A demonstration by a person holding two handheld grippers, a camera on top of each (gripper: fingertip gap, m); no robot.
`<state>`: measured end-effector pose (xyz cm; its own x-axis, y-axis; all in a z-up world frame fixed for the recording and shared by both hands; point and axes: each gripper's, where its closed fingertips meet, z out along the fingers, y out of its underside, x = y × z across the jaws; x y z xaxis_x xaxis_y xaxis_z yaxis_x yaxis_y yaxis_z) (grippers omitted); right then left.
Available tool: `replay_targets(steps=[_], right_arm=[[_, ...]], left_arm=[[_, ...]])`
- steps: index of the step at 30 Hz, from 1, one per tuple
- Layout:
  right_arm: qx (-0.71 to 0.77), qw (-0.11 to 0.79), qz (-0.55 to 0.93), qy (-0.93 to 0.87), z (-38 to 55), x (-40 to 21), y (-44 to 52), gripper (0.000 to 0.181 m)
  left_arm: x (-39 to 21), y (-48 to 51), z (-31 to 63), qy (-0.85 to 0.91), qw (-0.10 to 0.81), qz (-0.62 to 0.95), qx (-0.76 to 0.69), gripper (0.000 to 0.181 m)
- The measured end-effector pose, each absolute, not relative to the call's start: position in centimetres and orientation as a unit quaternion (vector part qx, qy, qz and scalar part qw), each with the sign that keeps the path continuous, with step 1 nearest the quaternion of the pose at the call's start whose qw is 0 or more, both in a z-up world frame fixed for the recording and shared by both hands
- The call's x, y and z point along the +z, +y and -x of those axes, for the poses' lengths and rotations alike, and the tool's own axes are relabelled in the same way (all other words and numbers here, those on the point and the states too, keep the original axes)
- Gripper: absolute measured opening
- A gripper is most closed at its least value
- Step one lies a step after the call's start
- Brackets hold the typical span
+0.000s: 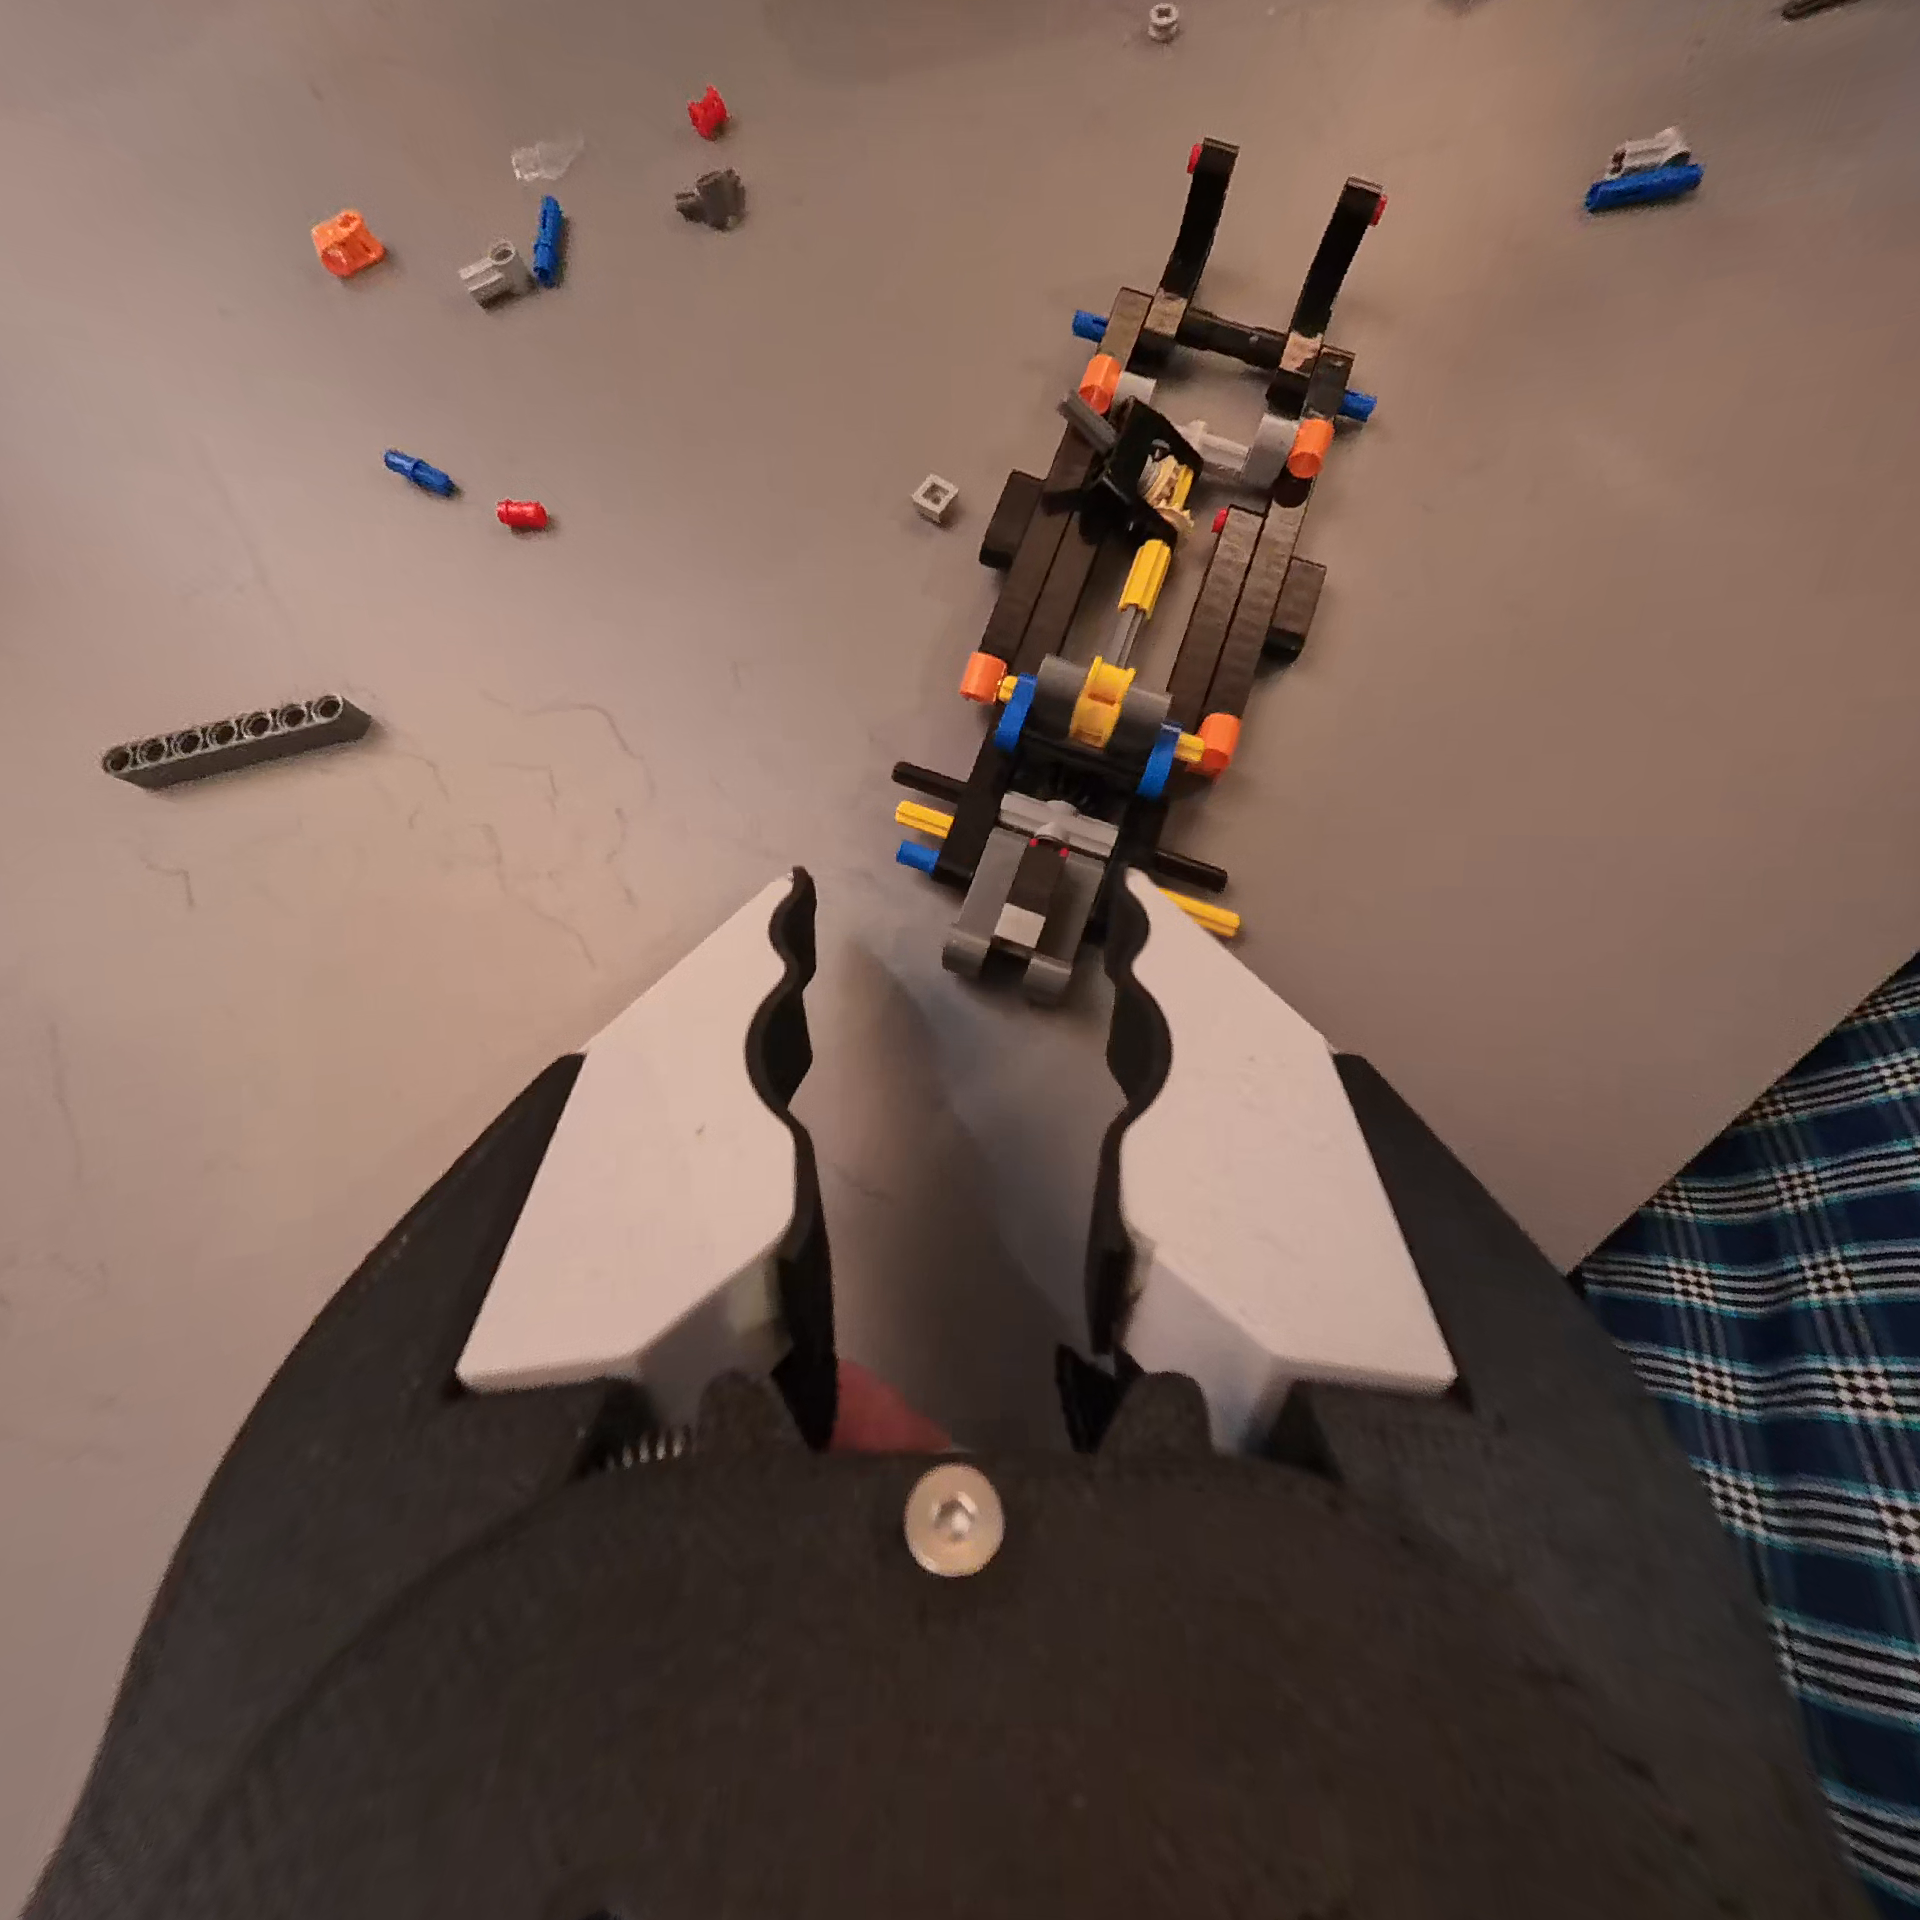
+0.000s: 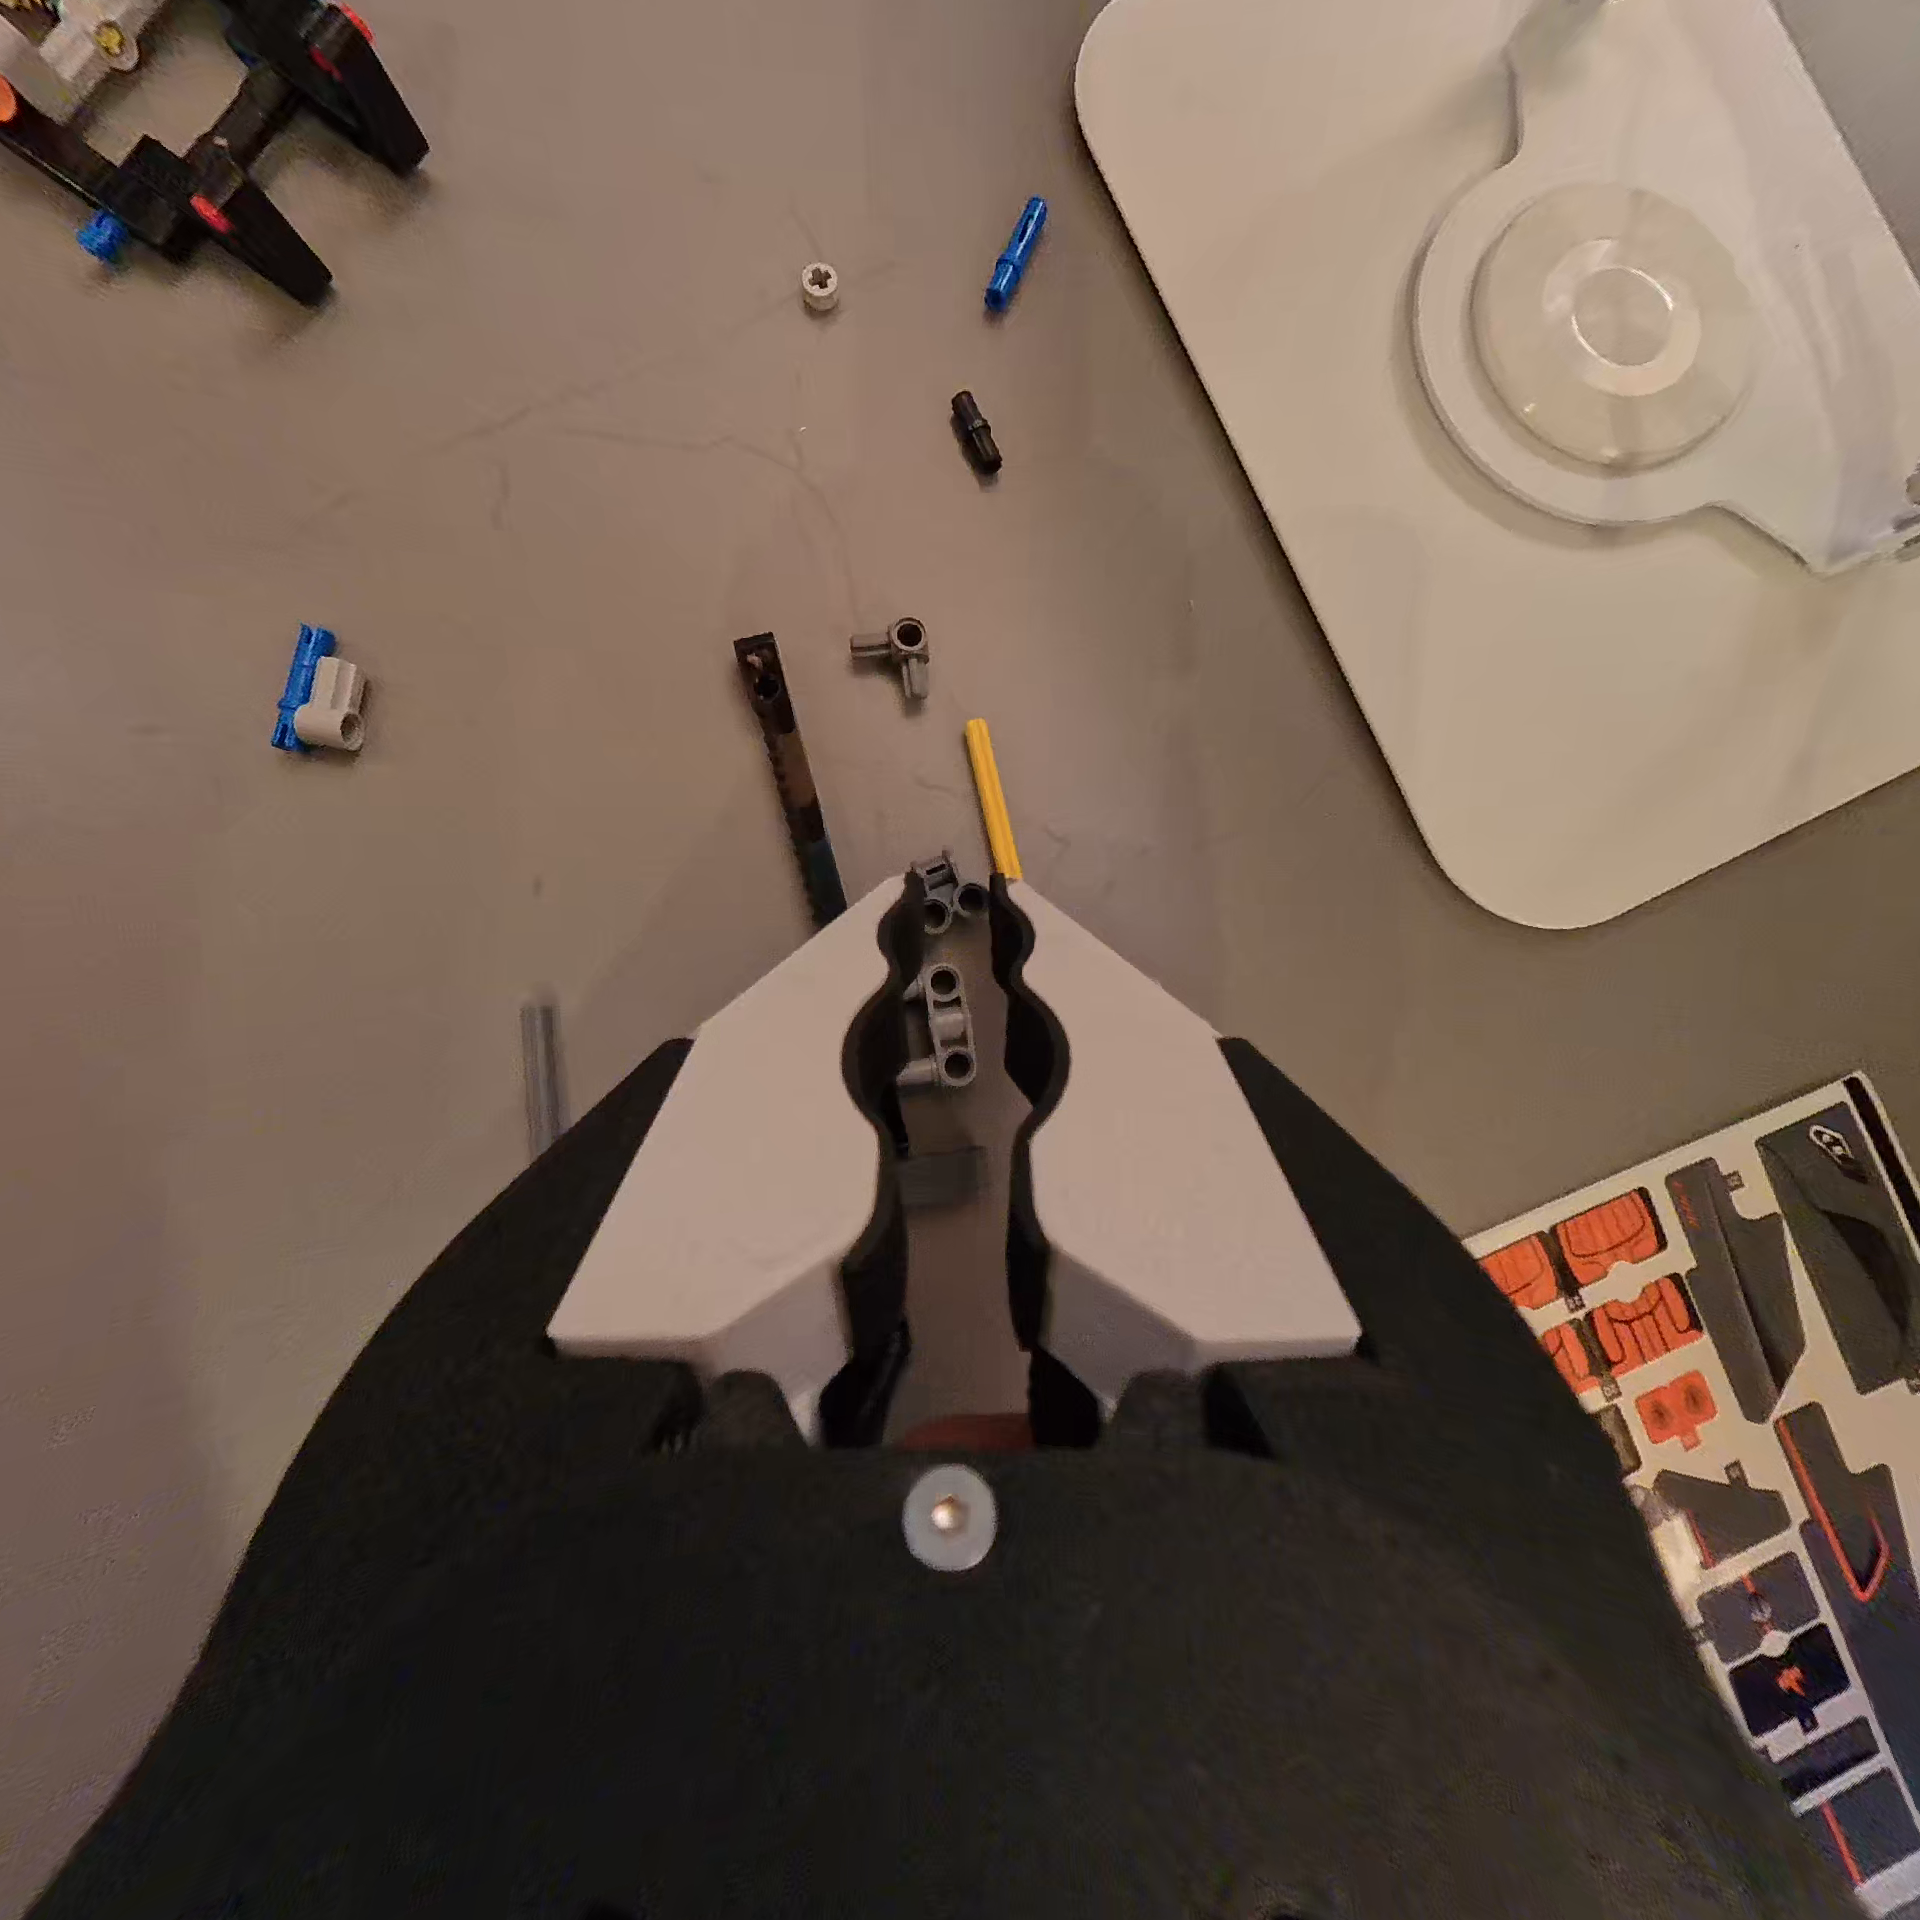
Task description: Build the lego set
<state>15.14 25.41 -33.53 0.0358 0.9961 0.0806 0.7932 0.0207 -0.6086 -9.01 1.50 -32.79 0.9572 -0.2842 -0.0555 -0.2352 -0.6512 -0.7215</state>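
A partly built black Lego chassis [image 1: 1236, 592] with orange, blue and yellow parts lies on the grey table, pointing away from me. My left gripper [image 1: 966, 904] is open, and its fingertips [image 1: 795, 904] straddle the chassis's near grey end without touching it. My right gripper [image 2: 951, 894] is nearly closed around a grey connector piece [image 2: 940, 1023] that fills the gap between the pads. The chassis's forked end shows at the top left of the right wrist view [image 2: 260, 197].
Left of the chassis lie a dark grey holed beam [image 1: 234, 740], an orange piece [image 1: 348, 244], and blue and red pins. Ahead of the right gripper lie a black beam [image 2: 784, 769], a yellow axle [image 2: 992, 795] and a grey angle connector [image 2: 899, 655]. A white tray [image 2: 1351, 582] and a sticker sheet [image 2: 1714, 1403] are at the right. Tip to tip, the grippers are about 35 centimeters apart.
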Motion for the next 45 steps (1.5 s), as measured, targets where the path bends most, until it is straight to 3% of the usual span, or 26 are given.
replay_targets(steps=[14, 25, 31, 45], right_arm=[[0.212, 0.275, 0.672, -0.654, -15.4, -33.2, 25.2, 0.0], [0.231, 0.275, 0.675, -0.645, -17.2, -31.6, 25.3, 0.01], [0.218, 0.243, 0.672, -0.664, -14.9, -33.2, 24.1, 0.028], [0.213, 0.23, 0.677, -0.666, -13.8, -34.2, 24.1, 0.012]], left_arm=[[-30.8, 2.7, 7.6, 0.148, 0.418, 0.896, -0.03, 0.055], [-30.9, 2.8, 7.0, 0.154, 0.419, 0.894, -0.03, 0.054], [-30.9, 3.0, 6.6, 0.158, 0.422, 0.892, -0.032, 0.054], [-30.9, 2.9, 6.7, 0.155, 0.427, 0.89, -0.037, 0.054]])
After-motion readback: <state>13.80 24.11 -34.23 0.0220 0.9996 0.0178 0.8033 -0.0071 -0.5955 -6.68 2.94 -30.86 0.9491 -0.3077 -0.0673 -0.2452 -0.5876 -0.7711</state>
